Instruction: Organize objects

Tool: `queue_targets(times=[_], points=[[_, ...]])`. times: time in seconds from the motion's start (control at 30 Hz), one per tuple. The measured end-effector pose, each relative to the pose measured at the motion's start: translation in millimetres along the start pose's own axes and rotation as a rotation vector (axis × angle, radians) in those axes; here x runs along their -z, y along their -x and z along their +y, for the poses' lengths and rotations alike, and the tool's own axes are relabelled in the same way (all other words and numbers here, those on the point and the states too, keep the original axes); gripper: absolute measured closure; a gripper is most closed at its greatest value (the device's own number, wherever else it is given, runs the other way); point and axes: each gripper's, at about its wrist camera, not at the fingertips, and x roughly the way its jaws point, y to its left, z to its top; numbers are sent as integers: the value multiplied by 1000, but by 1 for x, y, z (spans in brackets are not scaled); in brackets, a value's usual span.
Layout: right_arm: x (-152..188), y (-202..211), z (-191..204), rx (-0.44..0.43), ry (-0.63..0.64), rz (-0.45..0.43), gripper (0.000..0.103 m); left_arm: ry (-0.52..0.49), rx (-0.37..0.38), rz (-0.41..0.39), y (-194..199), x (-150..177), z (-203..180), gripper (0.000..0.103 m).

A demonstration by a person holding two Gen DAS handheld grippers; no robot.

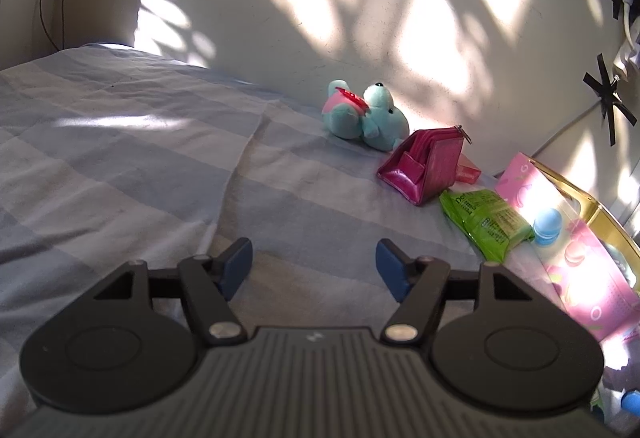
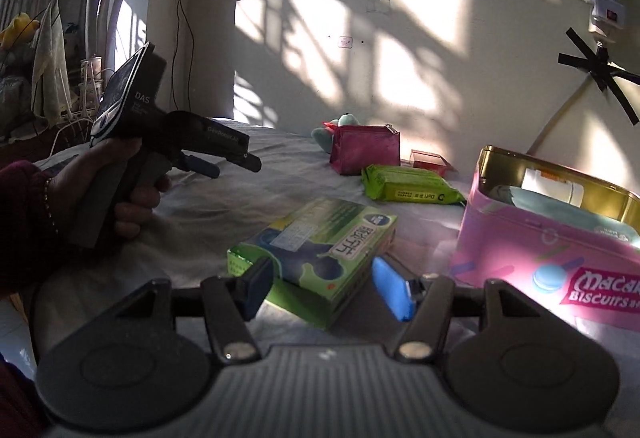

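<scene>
While sun stripes the checked bedsheet (image 1: pixel 120 141), we hold both grippers released: our right gripper (image 2: pixel 323 284) straddles a glossy green carton (image 2: pixel 320 250), seemingly untouched, beside the pink biscuit tin (image 2: pixel 520 254); our left gripper (image 1: pixel 314 264) hovers empty.

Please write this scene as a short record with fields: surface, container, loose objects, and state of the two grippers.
surface: bed sheet, grey-blue checks
container: pink biscuit tin, lid off, items already inside
loose objects: green box, green packet, magenta purse, teal plush toy, small red box
left gripper: open, empty
right gripper: open, fingers either side of the green box's near end, no contact visible
</scene>
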Motion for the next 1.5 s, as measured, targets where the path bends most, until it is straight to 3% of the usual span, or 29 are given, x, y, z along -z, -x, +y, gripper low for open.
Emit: queue_targets(times=[0.23,0.37,0.5,0.67,0.8,0.93,1.03,1.13,1.23,1.27,1.33,1.4,1.5], points=[[0,12,0,13,-35,-22,42,-3,-3,-1,0,0,0,33],[-6,9,3,17,-70,-32,17,-3,-3,-1,1,0,0,32],[-16,-8,11,16,-92,-27,5,-3,-4,-1,1,1,0,31],[-25,-38,32,54,-74,17,0,-2,-2,-1,1,1,-1,28],[-24,-56,41,111,-44,63,0,1,8,0,1,0,0,27],[-20,-69,32,154,-98,141,0,6,17,1,0,-1,1,26],[-18,-72,22,133,-157,170,10,8,21,2,-1,-1,2,25],[-16,-69,19,80,-131,179,13,11,31,1,0,-1,3,25],[-14,-54,19,-14,29,179,14,6,85,2,2,0,2,25],[-12,-46,18,-11,96,169,15,-4,115,7,2,0,-1,25],[-8,-32,10,93,176,131,7,-30,178,18,3,1,-6,25],[-7,-22,-7,201,150,110,1,-74,245,35,4,4,-16,25],[-7,-1,-37,249,-6,86,2,-111,331,79,6,9,-32,27]])
